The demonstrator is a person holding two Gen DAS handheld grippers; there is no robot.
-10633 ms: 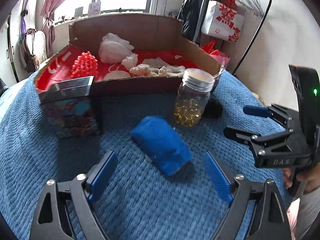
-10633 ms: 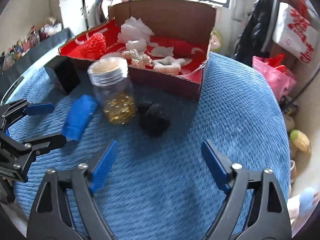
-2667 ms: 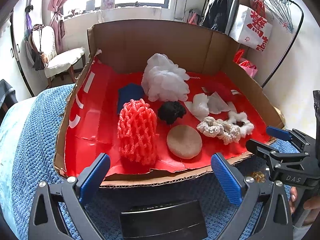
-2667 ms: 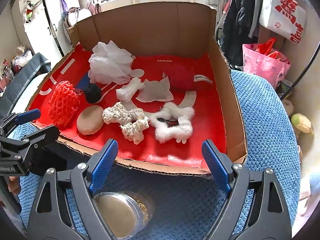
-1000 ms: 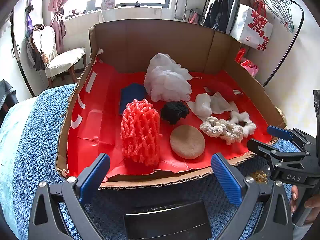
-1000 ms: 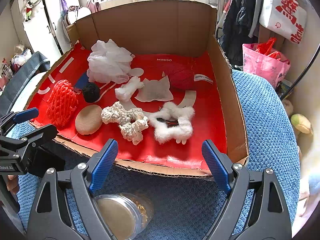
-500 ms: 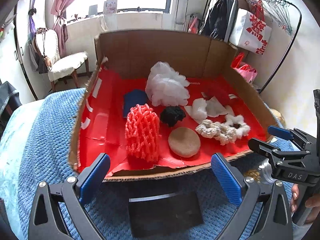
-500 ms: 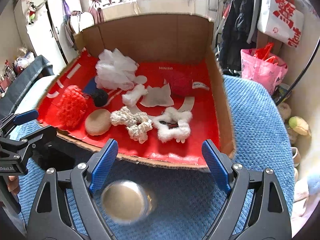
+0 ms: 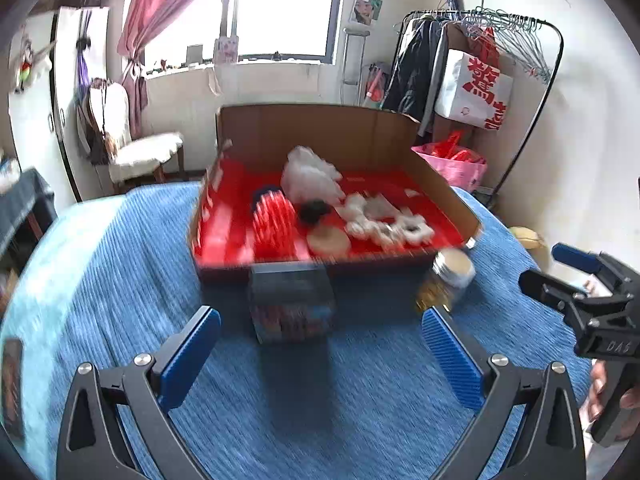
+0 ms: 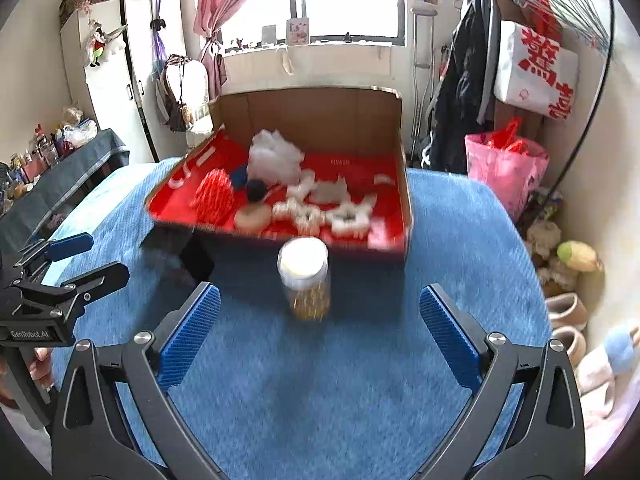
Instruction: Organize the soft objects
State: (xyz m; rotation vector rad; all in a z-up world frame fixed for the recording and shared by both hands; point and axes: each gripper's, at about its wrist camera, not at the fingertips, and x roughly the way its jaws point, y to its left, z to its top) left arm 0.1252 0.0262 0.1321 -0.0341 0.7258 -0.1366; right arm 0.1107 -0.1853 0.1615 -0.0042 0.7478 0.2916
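I hold both tongs wide and empty, left tongs (image 9: 320,352) and right tongs (image 10: 320,334). The soft things (image 10: 304,200) all sit in the box (image 10: 320,120) ahead. Sorting looks done. Only the jar (image 10: 306,284) stays out, just ahead of my right tongs.

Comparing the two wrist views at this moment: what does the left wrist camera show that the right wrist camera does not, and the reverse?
Only the left wrist view shows the patterned tin's front; in the right view it is a dark shape behind the box corner. Only the right wrist view shows the slippers and plush toys on the floor. Both show the cardboard box of soft items, the jar, the blue blanket, and the left gripper and right gripper open and empty.
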